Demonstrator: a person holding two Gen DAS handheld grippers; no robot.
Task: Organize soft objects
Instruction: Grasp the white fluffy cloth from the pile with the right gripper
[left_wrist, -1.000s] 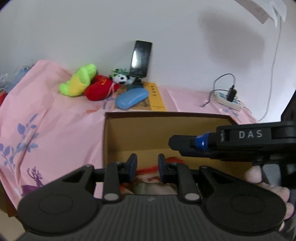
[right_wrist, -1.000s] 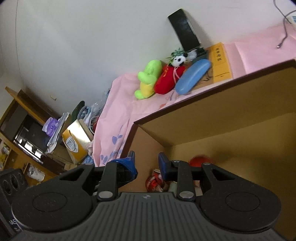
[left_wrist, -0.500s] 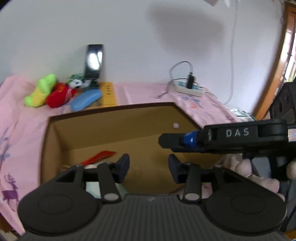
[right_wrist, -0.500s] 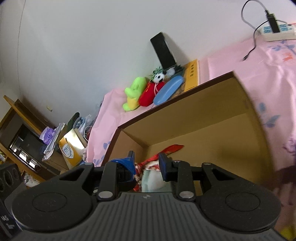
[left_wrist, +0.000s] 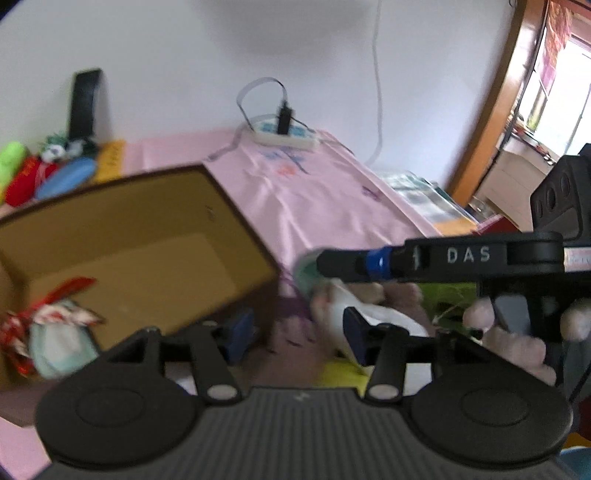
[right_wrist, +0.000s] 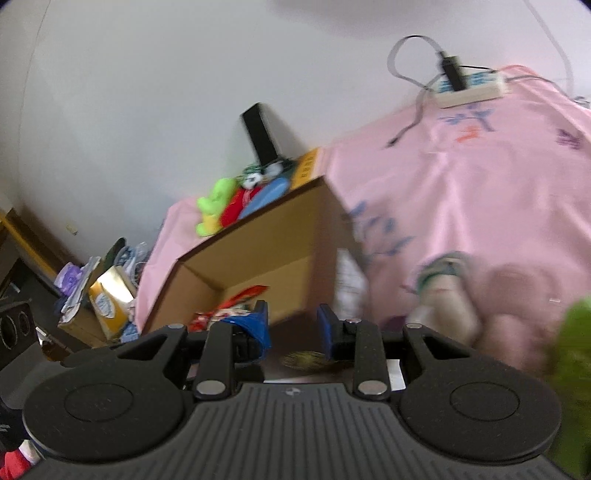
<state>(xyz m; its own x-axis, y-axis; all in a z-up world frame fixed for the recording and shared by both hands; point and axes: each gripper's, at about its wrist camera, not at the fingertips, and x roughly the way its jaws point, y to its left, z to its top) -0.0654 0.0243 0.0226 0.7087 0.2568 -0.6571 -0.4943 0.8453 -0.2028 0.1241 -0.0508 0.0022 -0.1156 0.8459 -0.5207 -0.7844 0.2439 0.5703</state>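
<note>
At far left, the cardboard box (left_wrist: 140, 236) has slid leftward since a second ago, its red-and-pale plush (left_wrist: 55, 325) inside. Left gripper (left_wrist: 299, 332) jaws have just been opening, nothing between them. Right gripper (right_wrist: 293, 325): narrow gap, empty. Only the right view shows the green plush (right_wrist: 576, 354), blurred.

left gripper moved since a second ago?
Yes. The left gripper swung rightward off the cardboard box, toward the plush pile; its jaws have just been opening, with nothing between them.
</note>
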